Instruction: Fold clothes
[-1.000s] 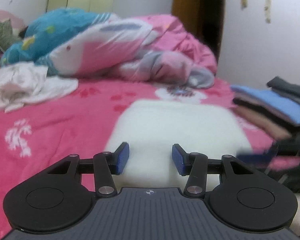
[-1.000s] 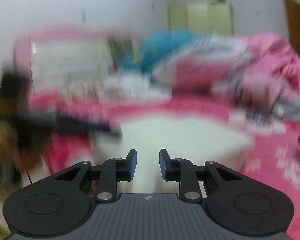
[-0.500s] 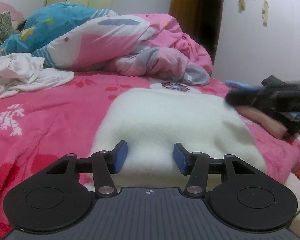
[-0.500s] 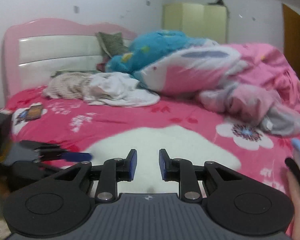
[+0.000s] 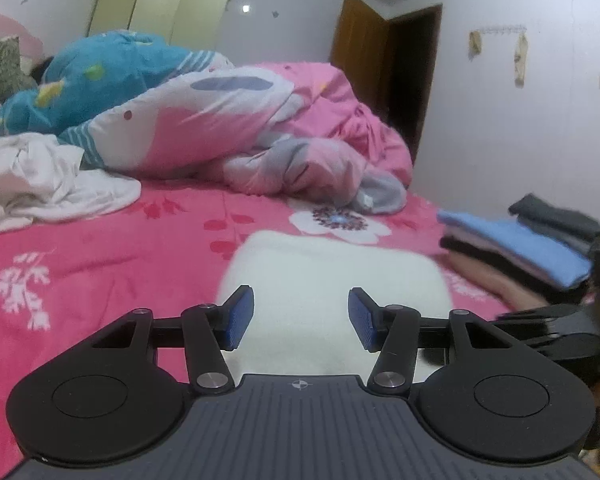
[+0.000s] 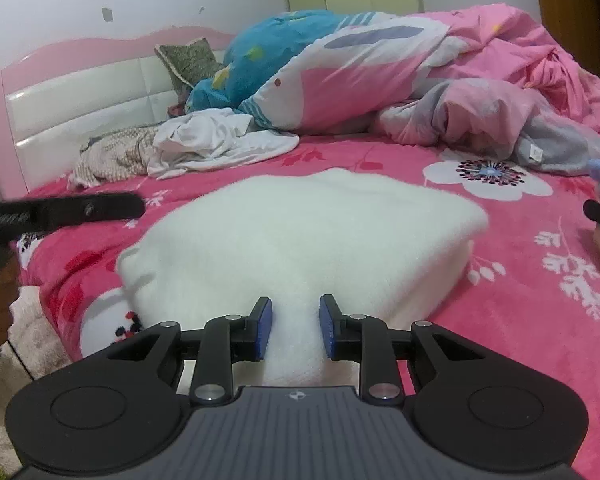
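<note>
A folded white fluffy garment (image 5: pixel 332 276) (image 6: pixel 300 236) lies on the pink bedspread (image 5: pixel 100 264) near the bed's front edge. My left gripper (image 5: pixel 300 316) hovers open over the garment's near edge, with nothing pinched between its blue pads. My right gripper (image 6: pixel 296 332) stands at the same edge with a narrower gap, and only the white fabric below shows through it. In the left wrist view the right gripper (image 5: pixel 548 320) is a dark blur at the right. The left gripper (image 6: pixel 60 210) reaches in from the left in the right wrist view.
A stack of folded clothes (image 5: pixel 520 248) sits on the bed's right side. Crumpled white clothes (image 5: pixel 40 184) (image 6: pixel 212 144) and a beige patterned one (image 6: pixel 116 156) lie towards the headboard (image 6: pixel 80 104). A bunched quilt (image 5: pixel 228 120) fills the back. A door (image 5: pixel 384 64) stands behind.
The right wrist view has gone from heavy blur to sharp and now sits closer over the white garment. The right gripper, which crossed in front of the stack, has dropped low at the right edge.
</note>
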The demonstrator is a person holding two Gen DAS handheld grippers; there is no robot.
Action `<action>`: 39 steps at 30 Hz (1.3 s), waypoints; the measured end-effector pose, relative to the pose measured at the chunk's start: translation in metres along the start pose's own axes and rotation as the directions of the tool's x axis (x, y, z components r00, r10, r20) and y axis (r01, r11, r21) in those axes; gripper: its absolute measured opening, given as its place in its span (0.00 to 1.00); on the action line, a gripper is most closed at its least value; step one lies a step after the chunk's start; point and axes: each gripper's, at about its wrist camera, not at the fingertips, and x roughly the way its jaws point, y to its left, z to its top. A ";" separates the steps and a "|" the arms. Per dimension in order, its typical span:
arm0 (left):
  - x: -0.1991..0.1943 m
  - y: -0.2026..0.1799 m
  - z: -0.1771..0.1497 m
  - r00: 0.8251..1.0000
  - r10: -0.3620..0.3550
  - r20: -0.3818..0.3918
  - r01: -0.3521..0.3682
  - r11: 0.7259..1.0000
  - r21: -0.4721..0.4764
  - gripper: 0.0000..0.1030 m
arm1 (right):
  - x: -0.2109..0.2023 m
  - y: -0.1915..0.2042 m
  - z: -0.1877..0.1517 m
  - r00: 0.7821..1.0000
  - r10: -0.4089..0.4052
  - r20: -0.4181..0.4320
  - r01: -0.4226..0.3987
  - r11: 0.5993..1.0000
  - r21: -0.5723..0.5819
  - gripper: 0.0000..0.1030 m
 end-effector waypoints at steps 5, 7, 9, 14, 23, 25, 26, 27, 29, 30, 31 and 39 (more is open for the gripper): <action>0.012 -0.007 -0.035 0.998 0.059 -0.001 -0.059 0.993 0.102 0.52 | 0.000 0.005 -0.001 1.000 -0.017 0.002 0.017 0.999 -0.028 0.26; 0.009 -0.007 -0.037 0.998 0.062 -0.006 -0.061 0.995 0.081 0.52 | 0.001 0.006 0.003 1.000 -0.023 -0.014 0.022 0.999 -0.035 0.26; 0.007 -0.004 -0.038 0.998 0.059 -0.007 -0.058 0.997 0.058 0.52 | 0.000 0.011 0.015 0.998 -0.036 -0.046 0.034 0.998 -0.049 0.27; 0.006 -0.002 -0.037 0.998 0.059 -0.005 -0.058 0.997 0.046 0.53 | -0.011 0.029 0.060 0.998 -0.047 0.049 0.051 0.995 -0.084 0.28; 0.006 0.000 -0.039 0.999 0.053 0.007 -0.053 0.998 0.035 0.53 | 0.037 0.033 0.087 0.997 -0.020 0.069 0.022 0.999 -0.035 0.35; 0.007 0.001 -0.039 0.999 0.051 0.002 -0.051 0.998 0.031 0.53 | 0.074 0.026 0.068 0.996 -0.020 -0.088 0.017 0.999 -0.028 0.38; 0.008 0.002 -0.040 0.999 0.050 0.000 -0.050 0.998 0.029 0.53 | 0.080 0.024 0.058 0.998 -0.013 -0.066 0.011 0.999 -0.034 0.38; 0.007 0.002 -0.041 0.999 0.046 0.004 -0.046 0.998 0.030 0.53 | 0.083 0.022 0.047 1.000 -0.006 -0.030 0.004 0.999 -0.042 0.38; 0.006 0.003 -0.042 0.999 0.042 0.011 -0.042 0.999 0.032 0.53 | 0.081 0.019 0.049 0.999 0.001 -0.038 -0.002 1.000 -0.019 0.38; 0.007 0.003 -0.042 0.999 0.041 0.011 -0.041 0.999 0.028 0.53 | 0.082 0.019 0.051 0.999 -0.002 -0.049 0.002 1.000 -0.008 0.38; 0.007 0.004 -0.042 0.999 0.040 0.010 -0.040 0.999 0.024 0.53 | 0.082 0.022 0.051 0.999 -0.010 -0.050 0.009 1.000 -0.026 0.39; 0.003 0.008 -0.032 1.000 0.024 -0.020 -0.025 1.000 -0.014 0.53 | 0.080 0.023 0.047 1.000 -0.008 -0.024 0.007 0.999 -0.036 0.39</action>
